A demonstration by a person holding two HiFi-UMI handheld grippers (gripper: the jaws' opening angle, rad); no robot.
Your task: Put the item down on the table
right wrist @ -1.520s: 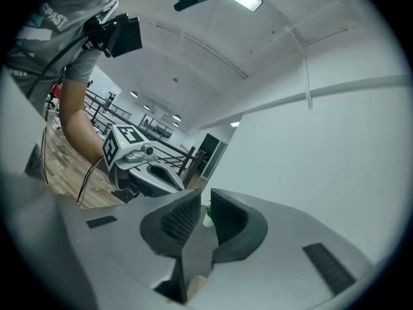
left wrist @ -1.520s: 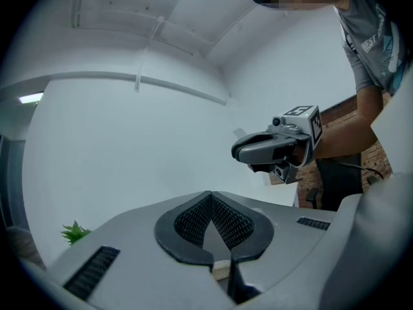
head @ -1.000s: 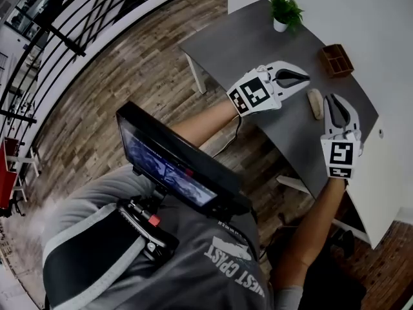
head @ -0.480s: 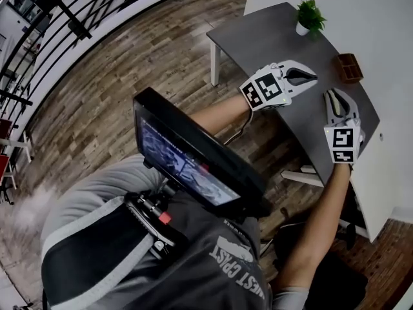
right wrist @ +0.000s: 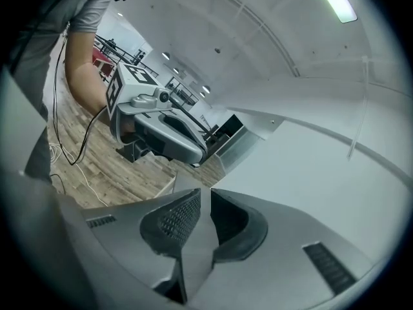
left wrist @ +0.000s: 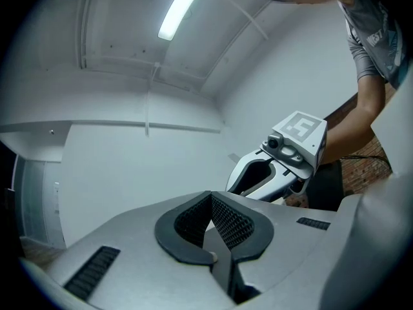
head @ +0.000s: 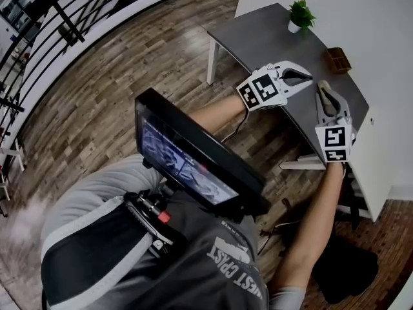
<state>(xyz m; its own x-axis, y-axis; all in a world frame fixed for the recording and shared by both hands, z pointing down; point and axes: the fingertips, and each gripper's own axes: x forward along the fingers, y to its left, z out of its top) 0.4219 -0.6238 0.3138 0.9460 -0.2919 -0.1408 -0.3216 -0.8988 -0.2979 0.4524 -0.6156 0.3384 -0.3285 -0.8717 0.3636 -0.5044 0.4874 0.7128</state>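
Grey table (head: 258, 37) stood on wood floor (head: 129, 63); above it, left gripper (head: 307, 77) was clenched empty, right gripper (head: 321, 90) had jaws barely apart, nothing between.

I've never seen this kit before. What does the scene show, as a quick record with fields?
surface: grey rectangular table
on it: small green plant in a white pot; brown wooden box
left gripper: fingers together, nothing between them
right gripper: fingers slightly apart, nothing between them
ground: wood-plank floor
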